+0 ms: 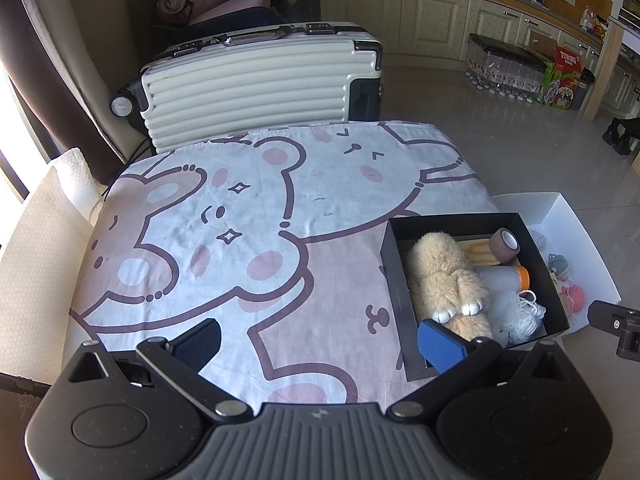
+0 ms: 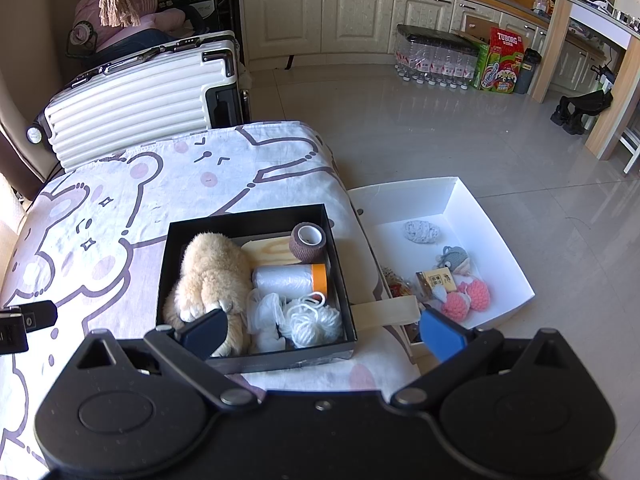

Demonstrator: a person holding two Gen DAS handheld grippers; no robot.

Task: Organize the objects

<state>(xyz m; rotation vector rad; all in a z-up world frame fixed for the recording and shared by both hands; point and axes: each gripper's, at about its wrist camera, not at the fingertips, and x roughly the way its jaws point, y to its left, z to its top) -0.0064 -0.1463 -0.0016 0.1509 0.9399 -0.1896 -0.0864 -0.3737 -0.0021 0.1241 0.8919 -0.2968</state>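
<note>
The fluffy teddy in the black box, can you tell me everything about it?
The plush toy is tan with long shaggy fur and looks soft. It lies stretched along the left side of the black box, white-toed paws near the front. Its face isn't visible. It touches the box wall, the wooden piece and the plastic roll. No gripper holds it.

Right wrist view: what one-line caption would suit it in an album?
Open right gripper hovering over a black box holding a plush toy, beside a white tray.

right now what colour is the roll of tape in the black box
Brown, with a white core; the tape roll shows best in the right wrist view.
</note>
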